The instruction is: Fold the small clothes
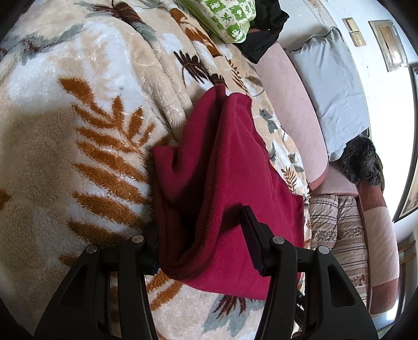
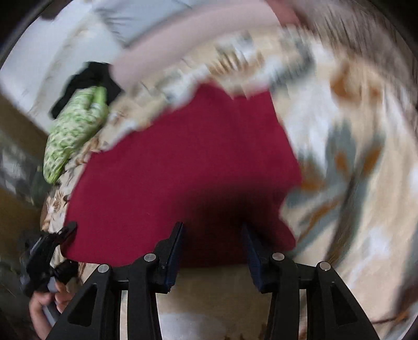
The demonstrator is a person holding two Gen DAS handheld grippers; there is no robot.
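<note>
Leaf-print blanket [image 1: 78,130]; grey pillow [image 1: 331,86], white wall [image 1: 371,78]

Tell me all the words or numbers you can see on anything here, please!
None can be read.
The green and white bag has little leaf pictures in squares, with marks too small to read.
The red cloth and the leafy blanket carry no writing.
The right wrist view is too blurred to read.

**Count by kind, both views**

1 red fleece garment [image 1: 230,167]; 1 leaf-print plush blanket [image 1: 78,130] under it; 2 grippers: left gripper [image 1: 201,235], right gripper [image 2: 213,245]; 1 green patterned bag [image 1: 227,18]; 1 black cloth [image 1: 263,39]; 1 grey pillow [image 1: 331,89]; 1 dark furry item [image 1: 363,159]; 1 hand [image 2: 44,311], visible in right wrist view
</note>
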